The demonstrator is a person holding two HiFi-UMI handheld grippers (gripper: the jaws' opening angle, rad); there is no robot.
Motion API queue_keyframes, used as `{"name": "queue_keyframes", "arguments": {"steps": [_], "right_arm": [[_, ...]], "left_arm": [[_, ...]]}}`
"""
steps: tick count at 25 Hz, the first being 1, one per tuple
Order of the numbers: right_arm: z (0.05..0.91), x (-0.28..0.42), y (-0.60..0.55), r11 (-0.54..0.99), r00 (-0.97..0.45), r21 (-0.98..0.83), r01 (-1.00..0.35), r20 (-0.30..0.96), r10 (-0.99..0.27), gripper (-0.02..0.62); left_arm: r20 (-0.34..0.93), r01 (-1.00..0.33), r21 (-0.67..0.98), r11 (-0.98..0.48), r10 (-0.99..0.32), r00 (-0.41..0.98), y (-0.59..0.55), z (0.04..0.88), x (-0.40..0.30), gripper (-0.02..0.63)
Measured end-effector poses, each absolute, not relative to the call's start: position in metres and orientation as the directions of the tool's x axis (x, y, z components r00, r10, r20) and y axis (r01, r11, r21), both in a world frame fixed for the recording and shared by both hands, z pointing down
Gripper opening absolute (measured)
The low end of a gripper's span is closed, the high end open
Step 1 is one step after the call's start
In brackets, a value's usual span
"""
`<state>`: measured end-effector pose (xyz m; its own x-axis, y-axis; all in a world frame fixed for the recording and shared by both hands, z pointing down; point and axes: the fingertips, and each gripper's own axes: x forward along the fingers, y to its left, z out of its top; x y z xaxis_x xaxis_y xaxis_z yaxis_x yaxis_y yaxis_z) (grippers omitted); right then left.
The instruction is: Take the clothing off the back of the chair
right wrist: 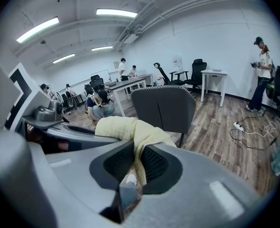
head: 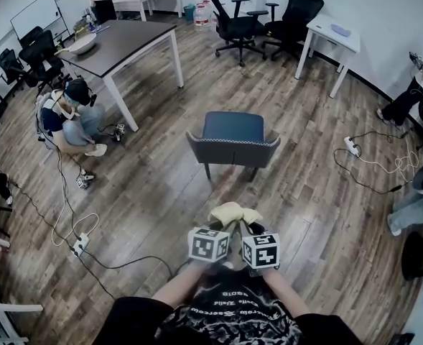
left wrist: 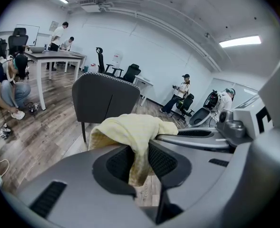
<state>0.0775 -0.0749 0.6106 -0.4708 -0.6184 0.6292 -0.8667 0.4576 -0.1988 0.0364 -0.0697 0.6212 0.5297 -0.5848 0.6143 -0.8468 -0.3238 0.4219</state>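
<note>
While off chair (head: 233,148), clothing (head: 233,213) in jaws

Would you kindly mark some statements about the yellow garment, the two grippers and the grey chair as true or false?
1. The yellow garment hangs over the back of the chair. False: both grippers hold it, apart from the chair.
2. The left gripper is shut on the garment. True.
3. The right gripper is open and empty. False: it is shut on the same garment.
4. The chair's back is bare. True.
5. A person crouches on the floor near the table. True.
</note>
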Motion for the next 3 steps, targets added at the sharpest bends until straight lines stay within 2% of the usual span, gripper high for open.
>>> {"name": "queue_keyframes", "arguments": {"steps": [3], "right_arm": [[0.6095, 0.0743, -0.0732, 0.46, -0.469, -0.193, -0.866, 0.631, -0.618, 0.043]], "left_arm": [[0.613, -0.844, 0.428, -0.323, -0.583, 0.533, -0.0682, 0.6207, 0.0334, 0.089]]}}
